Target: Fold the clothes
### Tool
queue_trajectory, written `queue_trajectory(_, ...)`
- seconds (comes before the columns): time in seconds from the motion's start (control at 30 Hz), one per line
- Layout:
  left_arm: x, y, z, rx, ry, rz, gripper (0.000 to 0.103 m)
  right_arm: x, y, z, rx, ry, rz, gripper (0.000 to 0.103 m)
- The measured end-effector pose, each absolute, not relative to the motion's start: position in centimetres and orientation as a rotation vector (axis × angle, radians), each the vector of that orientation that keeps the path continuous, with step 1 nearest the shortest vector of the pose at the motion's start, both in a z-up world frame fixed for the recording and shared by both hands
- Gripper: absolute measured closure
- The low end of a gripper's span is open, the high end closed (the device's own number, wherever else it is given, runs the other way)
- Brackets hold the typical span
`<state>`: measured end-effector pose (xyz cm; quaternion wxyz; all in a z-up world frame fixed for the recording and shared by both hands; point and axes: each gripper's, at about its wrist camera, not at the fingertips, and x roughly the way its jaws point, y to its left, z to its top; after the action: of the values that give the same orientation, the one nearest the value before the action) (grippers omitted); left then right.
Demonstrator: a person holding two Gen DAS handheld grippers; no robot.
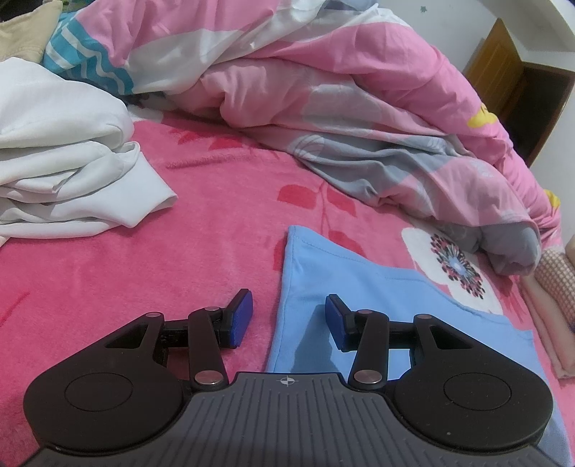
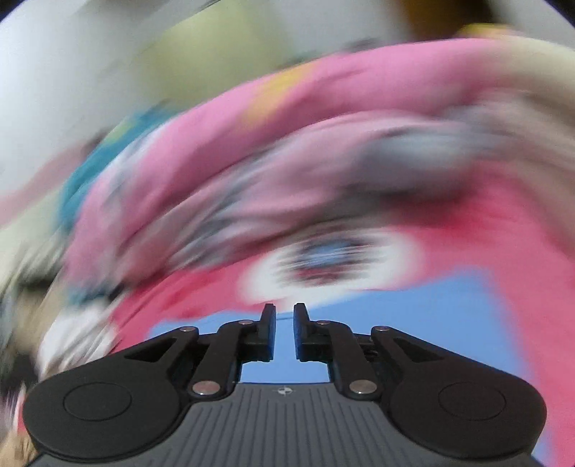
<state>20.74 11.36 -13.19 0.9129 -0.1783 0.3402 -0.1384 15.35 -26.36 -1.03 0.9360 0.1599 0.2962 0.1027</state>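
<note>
Over on the far left of the left wrist view, a rumpled white garment (image 1: 61,172) sits in a heap on the pink floral blanket (image 1: 201,222), with a bit of beige fabric (image 1: 25,32) behind it. Moving right, the left gripper (image 1: 287,319) hangs low with its jaws spread and nothing between them; one blue pad (image 1: 240,319) is over bare blanket, the other over the edge of the light blue garment (image 1: 359,287), which lies flat. Behind that is a bunched-up pink and grey duvet (image 1: 341,89), then a wooden door (image 1: 503,72) at the far right. The right wrist view is badly smeared, but the right gripper (image 2: 285,332) is sharp: jaws parted just a crack, holding nothing, blue cloth (image 2: 431,305) below.
</note>
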Motion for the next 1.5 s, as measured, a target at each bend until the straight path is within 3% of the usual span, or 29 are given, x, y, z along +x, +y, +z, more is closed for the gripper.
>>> queue_trajectory(0.2,20.7,11.4,-13.2,-0.369,0.701,-0.289,0.058,24.6,-14.8,-3.9,-0.052,0.643,0.453,0.09)
queue_trajectory(0.33,20.8,11.5,-13.2,-0.373,0.703,-0.291,0.058,26.7,-12.5,-6.7,-0.145,0.662,0.494,0.091)
queue_trajectory(0.87,20.7,11.4,-13.2,-0.364,0.701,-0.289,0.058,27.6,-11.8,-9.0,-0.19,0.696,0.517,0.094)
queue_trajectory(1.07,20.7,11.4,-13.2,-0.364,0.701,-0.289,0.058,28.1,-12.7,-9.0,-0.11,0.71,0.515,0.103)
queue_trajectory(1.5,20.7,11.3,-13.2,-0.361,0.699,-0.287,0.058,28.6,-15.2,-8.0,0.072,0.689,0.474,0.103)
